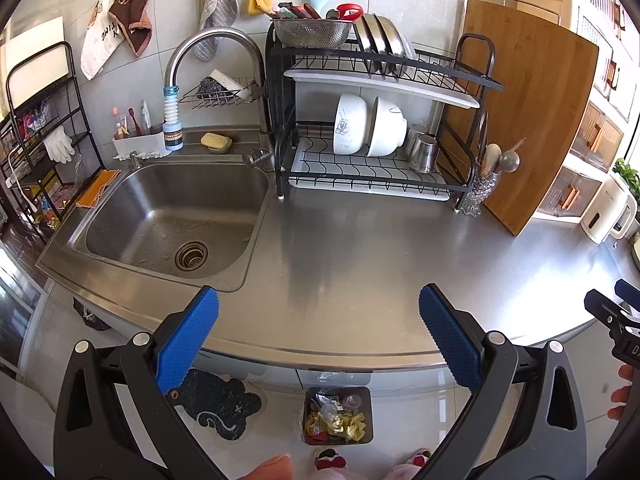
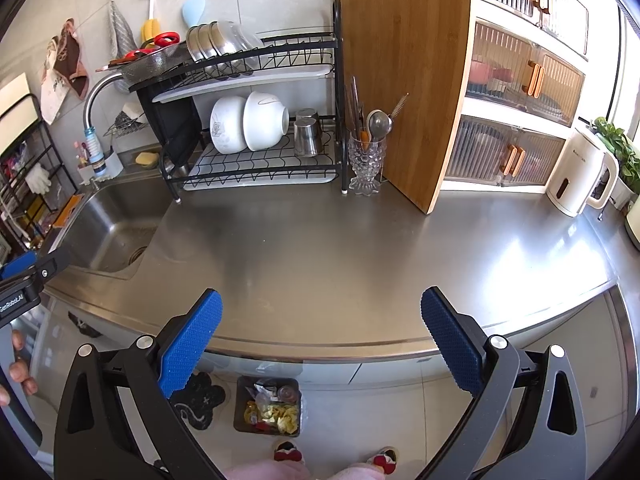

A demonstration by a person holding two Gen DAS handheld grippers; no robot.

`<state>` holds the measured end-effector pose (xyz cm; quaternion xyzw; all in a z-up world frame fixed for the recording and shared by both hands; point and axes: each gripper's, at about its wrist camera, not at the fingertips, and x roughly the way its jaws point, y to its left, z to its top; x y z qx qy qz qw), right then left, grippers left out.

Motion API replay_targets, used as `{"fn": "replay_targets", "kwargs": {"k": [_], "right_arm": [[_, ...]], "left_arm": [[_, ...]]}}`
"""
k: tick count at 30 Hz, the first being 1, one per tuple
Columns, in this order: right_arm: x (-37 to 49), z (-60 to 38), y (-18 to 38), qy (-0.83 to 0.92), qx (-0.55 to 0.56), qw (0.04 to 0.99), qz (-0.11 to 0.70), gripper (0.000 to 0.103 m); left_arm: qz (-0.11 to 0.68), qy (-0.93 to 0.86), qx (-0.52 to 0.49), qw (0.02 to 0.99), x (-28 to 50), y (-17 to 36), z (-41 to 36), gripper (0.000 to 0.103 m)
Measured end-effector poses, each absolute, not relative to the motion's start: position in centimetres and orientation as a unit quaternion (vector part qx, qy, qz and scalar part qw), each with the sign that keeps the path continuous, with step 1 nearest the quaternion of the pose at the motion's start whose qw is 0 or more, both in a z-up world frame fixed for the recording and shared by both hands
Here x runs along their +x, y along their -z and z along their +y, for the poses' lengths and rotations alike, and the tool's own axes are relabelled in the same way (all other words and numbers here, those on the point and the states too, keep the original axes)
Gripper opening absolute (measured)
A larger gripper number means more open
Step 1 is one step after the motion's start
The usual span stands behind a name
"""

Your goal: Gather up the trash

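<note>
Looking down: we hold both tongs above the near edge of the steel table point(image 2: 340, 248).
Left tongs point(image 1: 319, 332): spread, holding nothing.
Right tongs point(image 2: 321, 332): spread, holding nothing.
Trash: in the bin point(image 1: 339, 416) on the tiled floor, below the table edge.
Far left: sink point(image 1: 168, 220).
Far side: dish rack point(image 2: 256, 140), cutting board point(image 2: 404, 80), kettle point(image 2: 580, 176).

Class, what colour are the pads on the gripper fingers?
Blue, with a fine dotted texture; the pads show best in the right wrist view.
</note>
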<state>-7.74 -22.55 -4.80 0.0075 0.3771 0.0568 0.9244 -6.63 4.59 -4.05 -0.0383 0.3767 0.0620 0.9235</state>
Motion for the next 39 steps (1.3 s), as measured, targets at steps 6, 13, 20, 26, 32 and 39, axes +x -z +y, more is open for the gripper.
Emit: {"fn": "replay_targets", "kwargs": {"k": [6,13,20,26,32,39], "right_arm": [[-7.9,-22.5,4.7,-0.056,0.005,0.925,0.375,0.1],[-7.9,-22.5,4.5,-0.057,0.002,0.926,0.374,0.1],[-7.8,-22.4,4.5,-0.058,-0.001,0.925,0.375,0.1],[-7.5,-22.5,4.5,-0.056,-0.001,0.925,0.376,0.1],[-7.4,-22.5,4.5,-0.056,-0.002,0.926,0.374,0.1],[-6.9,-22.2,4.5,-0.053,-0.011,0.926,0.373,0.1]], "left_arm": [[0.384,-0.074,-0.042,0.919,-6.6,4.2,4.9,0.095],[0.373,-0.133,0.021,0.918,-6.9,4.3,3.9,0.095],[0.389,-0.081,-0.039,0.917,-6.4,4.5,4.6,0.095],[0.39,-0.065,-0.045,0.918,-6.2,4.6,4.4,0.095],[0.39,-0.058,-0.041,0.918,-6.2,4.5,4.1,0.095],[0.39,-0.047,-0.04,0.919,-6.2,4.3,3.9,0.095]]}}
